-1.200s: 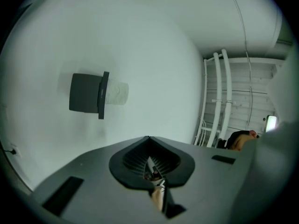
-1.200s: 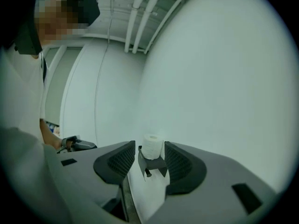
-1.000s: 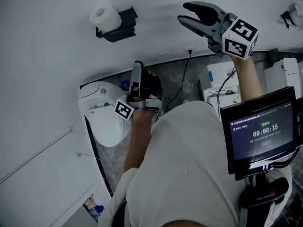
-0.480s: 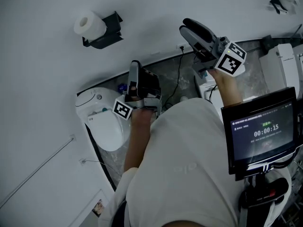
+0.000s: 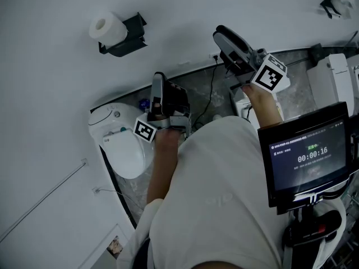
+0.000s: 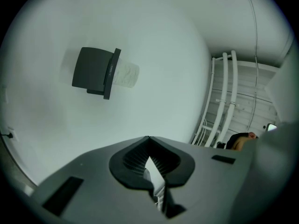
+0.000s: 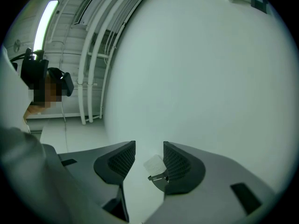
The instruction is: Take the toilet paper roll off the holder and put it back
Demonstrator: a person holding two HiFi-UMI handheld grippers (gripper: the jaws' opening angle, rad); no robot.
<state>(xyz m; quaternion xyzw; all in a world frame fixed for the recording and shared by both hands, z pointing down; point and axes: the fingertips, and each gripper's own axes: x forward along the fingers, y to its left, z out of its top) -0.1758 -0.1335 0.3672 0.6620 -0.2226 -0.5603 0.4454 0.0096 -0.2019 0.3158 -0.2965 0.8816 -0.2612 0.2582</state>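
The white toilet paper roll (image 5: 106, 28) sits on its black holder (image 5: 128, 33) on the wall at the upper left. In the left gripper view the holder (image 6: 92, 72) is seen ahead, with the roll (image 6: 126, 74) sticking out to its right. My left gripper (image 5: 159, 77) hangs low over the floor by the toilet, well below the roll; its jaws (image 6: 148, 140) meet at the tips and hold nothing. My right gripper (image 5: 220, 33) points at the bare wall, far right of the roll. Its jaws (image 7: 149, 154) stand a little apart and empty.
A white toilet (image 5: 120, 142) stands below the holder. A cable (image 5: 212, 94) runs down from a wall socket. White units (image 5: 336, 77) sit on the floor at right. A dark screen (image 5: 305, 158) shows a timer. White pipes (image 6: 224, 92) run up the side wall.
My right gripper has come down from high on the wall and its jaws have narrowed. The left gripper has stayed put. The timer has gone from 15 to 16.
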